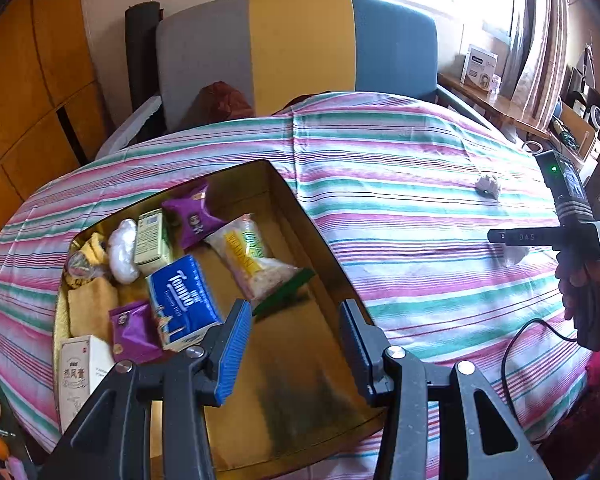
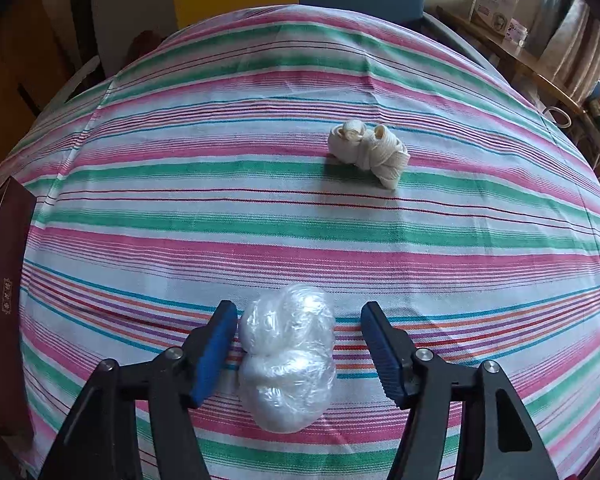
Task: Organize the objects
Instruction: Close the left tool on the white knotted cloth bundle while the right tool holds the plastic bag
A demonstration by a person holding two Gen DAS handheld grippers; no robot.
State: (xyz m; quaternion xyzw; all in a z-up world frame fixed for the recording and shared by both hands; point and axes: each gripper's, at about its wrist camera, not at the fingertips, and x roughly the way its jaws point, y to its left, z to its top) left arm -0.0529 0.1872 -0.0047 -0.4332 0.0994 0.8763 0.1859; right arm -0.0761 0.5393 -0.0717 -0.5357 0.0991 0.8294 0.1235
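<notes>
step: your right claw (image 2: 298, 354) straddles the wrapped bundle (image 2: 287, 360) on the tabletop (image 2: 260, 220), pads apart | left claw (image 1: 290, 350) apart, empty, over the box (image 1: 324, 248) | next: squeeze, carry it left

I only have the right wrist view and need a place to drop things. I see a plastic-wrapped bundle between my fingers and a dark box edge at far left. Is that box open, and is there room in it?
Observer: Yes, the box is open on the striped cloth, and the right part of its floor is bare.
Operator: What's in it?
Observer: Packets crowd its left side, among them a blue tissue pack, purple sachets and a white plastic-wrapped bundle.
Operator: Where's the other gripper?
Observer: The left gripper hangs over the bare part, fingers apart, with nothing between them.
</notes>
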